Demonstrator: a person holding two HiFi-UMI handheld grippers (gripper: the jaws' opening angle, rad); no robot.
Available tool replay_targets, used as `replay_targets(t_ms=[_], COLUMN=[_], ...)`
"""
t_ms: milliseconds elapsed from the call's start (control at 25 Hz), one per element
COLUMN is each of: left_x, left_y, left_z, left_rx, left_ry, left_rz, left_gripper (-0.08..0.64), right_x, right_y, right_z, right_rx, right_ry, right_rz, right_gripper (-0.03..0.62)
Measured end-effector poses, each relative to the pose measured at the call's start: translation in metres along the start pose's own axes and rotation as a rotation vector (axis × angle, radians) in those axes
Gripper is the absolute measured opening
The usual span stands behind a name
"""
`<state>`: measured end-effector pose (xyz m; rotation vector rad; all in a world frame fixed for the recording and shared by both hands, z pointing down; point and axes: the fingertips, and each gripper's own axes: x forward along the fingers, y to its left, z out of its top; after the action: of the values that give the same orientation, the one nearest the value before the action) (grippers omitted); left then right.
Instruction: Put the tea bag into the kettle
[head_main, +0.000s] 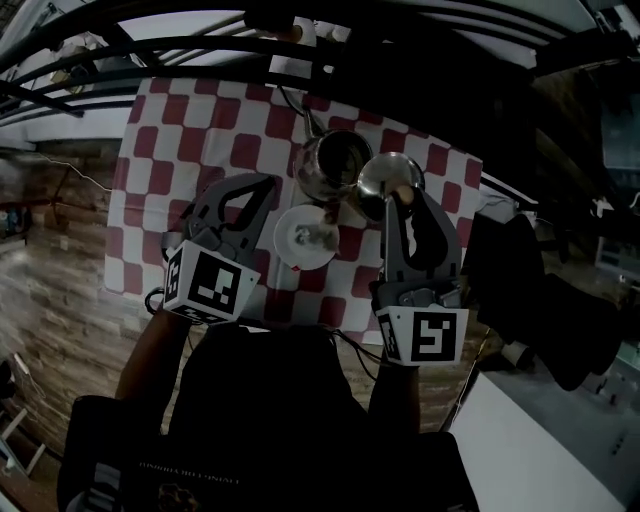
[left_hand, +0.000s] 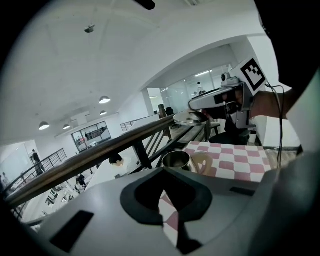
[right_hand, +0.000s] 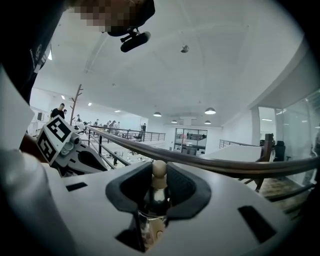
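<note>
Tea bag (head_main: 318, 237): seems to lie on the white saucer (head_main: 285, 255) just in front of the kettle (head_main: 325, 165), though too small and dim to be sure of.

Lid (head_main: 392, 178): off the kettle, held up just to the right of it by the right gripper (head_main: 398, 196), pads clamped on the pale knob (right_hand: 159, 169). Presumably held aside so the open mouth stays free for the bag.

Left gripper (head_main: 266, 188): poised to the left of the kettle, above the checked cloth (head_main: 160, 150), jaws pressed together with nothing seen between them, only cloth showing through the gap. Not over the saucer, so probably no bag picked up yet.

Likely next: spread those jaws, reach across to the saucer in front of the kettle, pinch the bag.
</note>
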<state>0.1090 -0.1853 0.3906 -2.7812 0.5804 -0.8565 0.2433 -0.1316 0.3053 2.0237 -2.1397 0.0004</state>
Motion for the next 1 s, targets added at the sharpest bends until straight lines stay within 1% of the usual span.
replay_targets(t_ms=[240, 480, 640, 1000], left_x=[-0.022, -0.034, -0.037, -0.046], left_y=[0.0, -0.008, -0.016, -0.026], left_z=[-0.018, -0.031, -0.042, -0.047], left_rx=[-0.073, -0.119, -0.138, -0.152], left_ry=[0.008, 0.016, 0.036, 0.064], left_rz=[0.024, 0.029, 0.028, 0.031], left_gripper=[0.003, 0.003, 0.003, 0.003], right_x=[0.028, 0.048, 0.06, 0.084], right_y=[0.01, 0.018, 0.022, 0.021], right_z=[-0.007, -0.029, -0.047, -0.084], right_rx=[-0.007, 0.002, 0.034, 0.022], right_ry=[0.033, 0.088, 0.129, 0.213], right_rz=[0.03, 0.061, 0.088, 0.114], right_gripper=[0.101, 0.101, 0.101, 0.101])
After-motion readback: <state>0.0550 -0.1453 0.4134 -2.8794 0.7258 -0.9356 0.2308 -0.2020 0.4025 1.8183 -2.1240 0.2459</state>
